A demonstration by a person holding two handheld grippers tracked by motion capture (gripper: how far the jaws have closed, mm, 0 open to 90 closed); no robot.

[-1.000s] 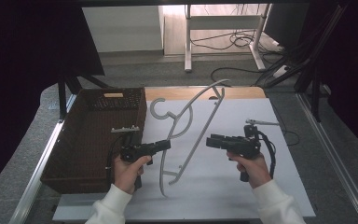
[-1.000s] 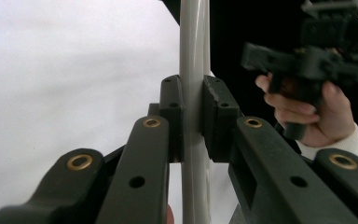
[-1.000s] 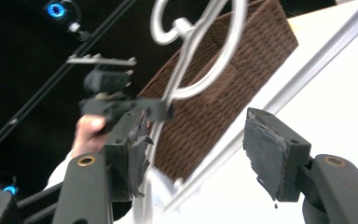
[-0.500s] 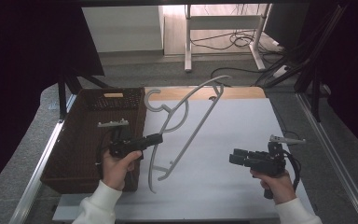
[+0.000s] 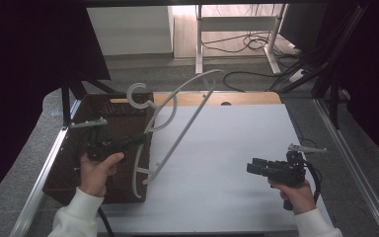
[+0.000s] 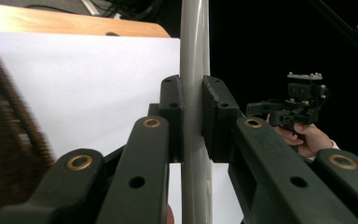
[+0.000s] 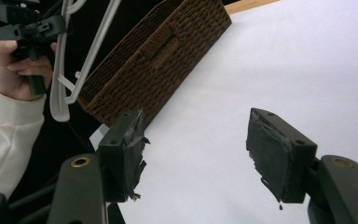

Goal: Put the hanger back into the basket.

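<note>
Left gripper (image 5: 140, 139), left of centre in the high view, pinches a white hanger (image 5: 177, 118) lifted beside a brown wicker basket (image 5: 74, 168); right gripper (image 5: 254, 167), lower right, hangs over the white table (image 5: 237, 138), jaws spread, holding nothing.

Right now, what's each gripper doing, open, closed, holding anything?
Left gripper: closed on the white hanger, lifted beside the basket.
Right gripper: open, holding nothing, above the white table.
</note>
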